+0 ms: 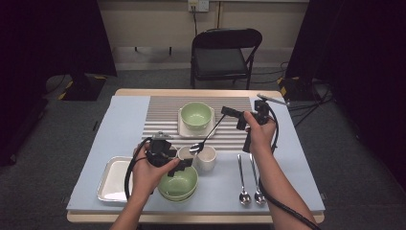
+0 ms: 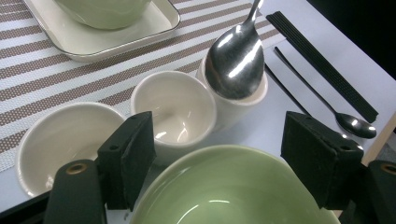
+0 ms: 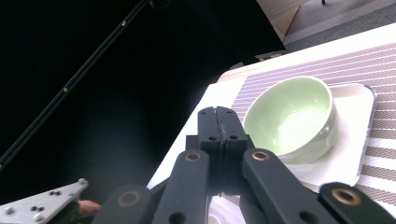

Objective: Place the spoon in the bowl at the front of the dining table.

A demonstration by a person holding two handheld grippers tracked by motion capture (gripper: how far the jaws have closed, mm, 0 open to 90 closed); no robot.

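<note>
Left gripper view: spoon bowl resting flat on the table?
No. The spoon has its bowl tilted over the mouth of a white cup, off the table.

Table was evenly lit from overhead; surroundings lay dark. Glare showed on the spoon (image 2: 236, 60) bowl. Near jaws were soft-focused in both gripper views. Shadows were faint.

A spoon (image 1: 205, 139) rests in a cup (image 1: 207, 158), which stands behind a bowl (image 1: 178, 184).
</note>
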